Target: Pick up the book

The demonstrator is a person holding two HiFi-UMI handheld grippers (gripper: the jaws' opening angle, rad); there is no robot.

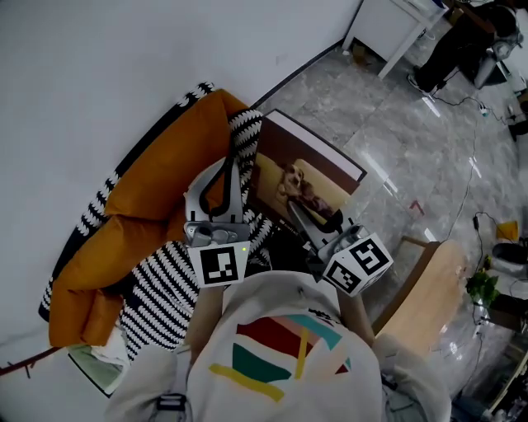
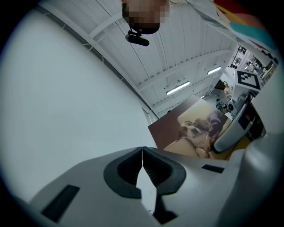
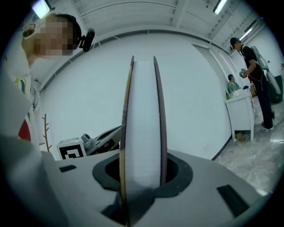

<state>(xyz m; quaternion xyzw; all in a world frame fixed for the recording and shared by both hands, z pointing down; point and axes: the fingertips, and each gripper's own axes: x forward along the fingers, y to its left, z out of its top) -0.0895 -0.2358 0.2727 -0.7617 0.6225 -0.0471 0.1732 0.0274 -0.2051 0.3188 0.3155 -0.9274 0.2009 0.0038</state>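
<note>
The book point(image 1: 307, 175), a large brown hardback with a dog on its cover, is held in the air over the orange sofa point(image 1: 157, 189). My right gripper point(image 1: 320, 221) is shut on its lower edge. In the right gripper view the book point(image 3: 143, 115) stands edge-on between the jaws, white pages showing between the two covers. My left gripper point(image 1: 230, 165) is just left of the book, above the striped blanket point(image 1: 169, 280); its jaws point(image 2: 142, 149) are shut with nothing between them. From the left gripper view the dog cover point(image 2: 195, 128) and the right gripper point(image 2: 235, 126) show at the right.
White wall behind the sofa. A white desk point(image 1: 394, 25) and a standing person point(image 1: 462, 41) are at the far right, also seen as the person point(image 3: 256, 80). A wooden chair point(image 1: 429, 288), a plant point(image 1: 483, 288) and floor cables lie right. Another book point(image 1: 97, 367) lies lower left.
</note>
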